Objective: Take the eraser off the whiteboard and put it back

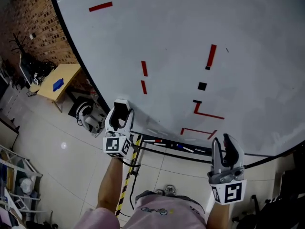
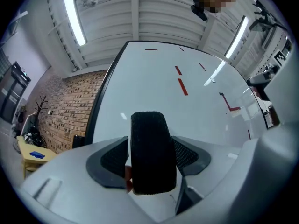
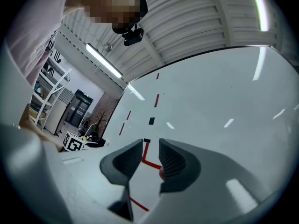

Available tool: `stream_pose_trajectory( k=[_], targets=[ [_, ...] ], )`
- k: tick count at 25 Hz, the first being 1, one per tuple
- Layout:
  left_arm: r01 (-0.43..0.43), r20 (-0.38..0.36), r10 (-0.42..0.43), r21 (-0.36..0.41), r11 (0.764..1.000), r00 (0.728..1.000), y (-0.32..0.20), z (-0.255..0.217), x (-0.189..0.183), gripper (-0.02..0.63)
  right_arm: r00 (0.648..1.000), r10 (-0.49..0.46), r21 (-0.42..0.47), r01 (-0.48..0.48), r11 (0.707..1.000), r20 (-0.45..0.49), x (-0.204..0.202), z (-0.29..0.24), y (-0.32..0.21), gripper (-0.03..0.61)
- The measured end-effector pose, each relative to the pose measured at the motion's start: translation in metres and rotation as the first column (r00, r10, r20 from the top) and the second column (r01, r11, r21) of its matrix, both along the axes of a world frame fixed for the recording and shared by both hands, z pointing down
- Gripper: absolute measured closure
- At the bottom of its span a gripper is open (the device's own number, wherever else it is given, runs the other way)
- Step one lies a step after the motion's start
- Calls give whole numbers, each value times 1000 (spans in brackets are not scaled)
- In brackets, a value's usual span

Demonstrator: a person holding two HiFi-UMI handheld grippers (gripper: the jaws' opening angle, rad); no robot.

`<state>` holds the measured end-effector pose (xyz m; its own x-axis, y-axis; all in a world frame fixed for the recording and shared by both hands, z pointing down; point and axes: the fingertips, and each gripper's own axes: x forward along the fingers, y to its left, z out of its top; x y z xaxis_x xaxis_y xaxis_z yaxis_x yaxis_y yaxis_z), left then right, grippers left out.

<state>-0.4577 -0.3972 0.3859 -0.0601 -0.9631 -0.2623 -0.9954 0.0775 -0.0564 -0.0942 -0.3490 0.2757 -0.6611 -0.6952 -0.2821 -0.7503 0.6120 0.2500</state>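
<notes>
**Position.** The person stands close to the whiteboard point(image 1: 190, 32). The left hand-held gripper point(image 1: 119, 116) is raised near the board's lower left edge, just above the left end of the marker tray point(image 1: 176, 147). The right hand-held gripper point(image 3: 150, 146) is held low, well apart to the right.

**Grip state.** The left jaws are clamped on the eraser point(image 2: 149, 153). It stands on end between the two dark pads point(image 2: 111, 160), each pad bearing on one of its long narrow sides. The right jaws stand a narrow gap apart with nothing between them; only the red marks point(image 3: 148, 158) on the board show through the gap.

**Location of the eraser.** It is in the left grip, in front of the board. From where I stand, I cannot say for certain whether its far face touches the surface or sits just clear of it.

**Handling assessment.**
- The eraser looks small and light, so it should carry easily in one gripper.
- Its dark face is coarse and knobbly, probably felt, so it should give a little under pressure and is unlikely to slip.
- The body behind the face is likely stiff enough to take a firm squeeze, and nothing about it looks fragile.
- The present hold, across the narrow sides at about mid-length, appears to be the right one. It leaves the flat face free to meet the board squarely.

**Risk.** If the eraser is tilted when it is put back, it may hold poorly and drop toward the tray.
</notes>
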Motion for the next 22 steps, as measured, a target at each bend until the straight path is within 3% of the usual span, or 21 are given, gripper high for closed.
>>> stream_pose_trajectory(
  k=[11,22],
  targets=[
    [-43,4,43,33,999,999,8,-1,-1,321,992,117,-56,-120,991,-49,9,19,21,477],
    [75,-92,-68,85,994,993,129,-44,7,322,993,116,-69,-114,991,27,35,22,43,477]
  ],
)
